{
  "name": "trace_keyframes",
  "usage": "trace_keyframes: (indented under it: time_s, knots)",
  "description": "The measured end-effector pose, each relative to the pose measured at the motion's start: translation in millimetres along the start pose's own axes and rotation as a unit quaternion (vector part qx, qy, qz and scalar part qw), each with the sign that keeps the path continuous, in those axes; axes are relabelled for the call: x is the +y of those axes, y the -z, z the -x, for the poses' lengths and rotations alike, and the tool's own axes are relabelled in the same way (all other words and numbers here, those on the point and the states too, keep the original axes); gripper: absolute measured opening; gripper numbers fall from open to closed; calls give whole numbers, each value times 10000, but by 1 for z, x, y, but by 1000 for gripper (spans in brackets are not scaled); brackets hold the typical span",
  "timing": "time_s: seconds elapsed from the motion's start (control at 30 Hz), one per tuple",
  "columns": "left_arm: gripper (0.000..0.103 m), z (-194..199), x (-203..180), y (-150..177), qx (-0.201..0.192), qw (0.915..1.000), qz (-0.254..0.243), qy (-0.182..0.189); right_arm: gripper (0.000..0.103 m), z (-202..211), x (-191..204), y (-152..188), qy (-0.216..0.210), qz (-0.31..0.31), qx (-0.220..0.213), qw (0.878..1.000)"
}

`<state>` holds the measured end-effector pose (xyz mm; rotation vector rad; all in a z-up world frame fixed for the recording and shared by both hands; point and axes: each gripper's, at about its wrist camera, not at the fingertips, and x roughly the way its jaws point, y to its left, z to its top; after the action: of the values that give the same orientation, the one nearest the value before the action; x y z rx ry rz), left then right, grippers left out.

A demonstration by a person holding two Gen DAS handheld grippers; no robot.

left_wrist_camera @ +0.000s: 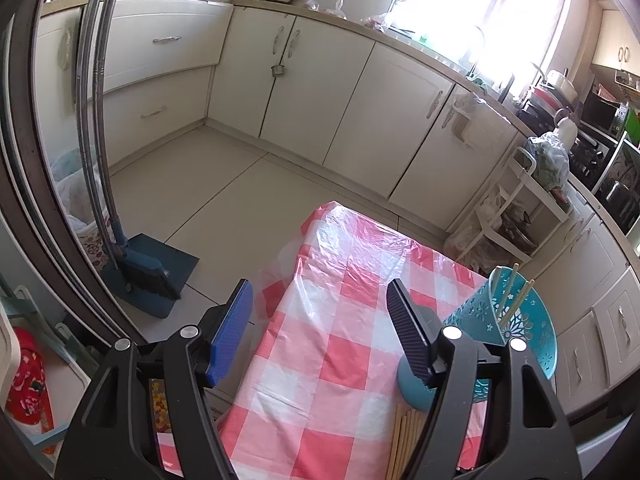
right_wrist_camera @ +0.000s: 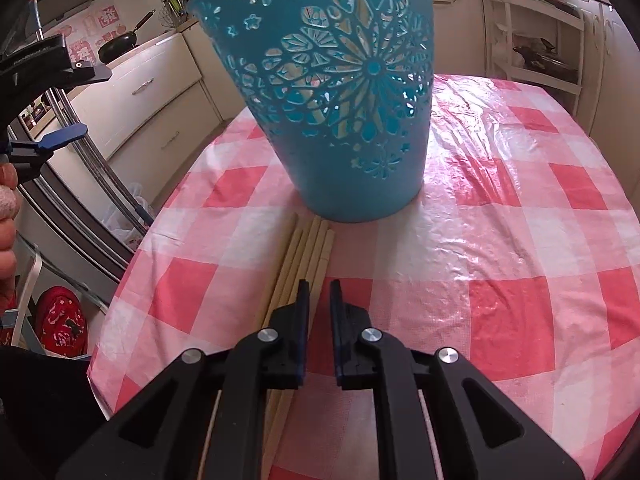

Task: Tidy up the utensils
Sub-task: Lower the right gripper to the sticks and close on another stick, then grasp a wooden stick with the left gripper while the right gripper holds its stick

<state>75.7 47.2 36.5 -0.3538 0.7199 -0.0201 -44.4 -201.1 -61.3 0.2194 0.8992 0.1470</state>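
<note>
A teal cut-out utensil holder stands upright on the pink checked tablecloth. Several wooden chopsticks lie flat in front of its base. My right gripper is low over their near ends, shut to a narrow slit with only cloth showing in it; the sticks run under its left finger. In the left wrist view the holder has a few chopsticks standing in it, and more chopsticks lie by its base. My left gripper hovers open at the table's left edge, holding nothing.
A blue broom and dustpan lean on the floor left of the table. A white rack with bags stands beyond the far corner. Cream cabinets line the walls. A person's hand shows at the left edge.
</note>
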Motion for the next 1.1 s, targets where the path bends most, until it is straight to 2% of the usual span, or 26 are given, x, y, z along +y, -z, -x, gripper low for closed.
trace_keyframes:
  time_s: [0.23,0.33,0.4,0.47,0.57,0.63,0.87,1.0,1.1]
  knots:
    - [66,-5,-3,5,88,9999,-125,-51,7,-2,3,1,177,285,107,9994]
    - [66,-22,-15,28,520,9973,-507,-120,6,3,-7,2,249,344,173,9989]
    - [66,-37,-30,51,908,9914,-937,-72,6,7,-18,3,278,274,173,9991]
    - [66,-51,-48,80,1283,9819,-1395,-16,6,13,-33,6,276,137,134,9994]
    - [66,-68,-63,112,1768,9690,-1724,92,5,18,-47,10,174,-74,56,9998]
    - [66,-74,-69,127,1919,9637,-1857,66,5,18,-50,11,106,-122,37,9999]
    - [66,-80,-76,140,1854,9594,-2123,-142,5,18,-55,9,-98,-167,0,9998]
    - [66,-77,-80,140,1845,9605,-2085,-23,5,18,-57,9,-159,-208,-1,9997]
    - [66,-73,-90,142,1796,9583,-2223,-12,5,18,-57,8,-183,-227,2,9996]
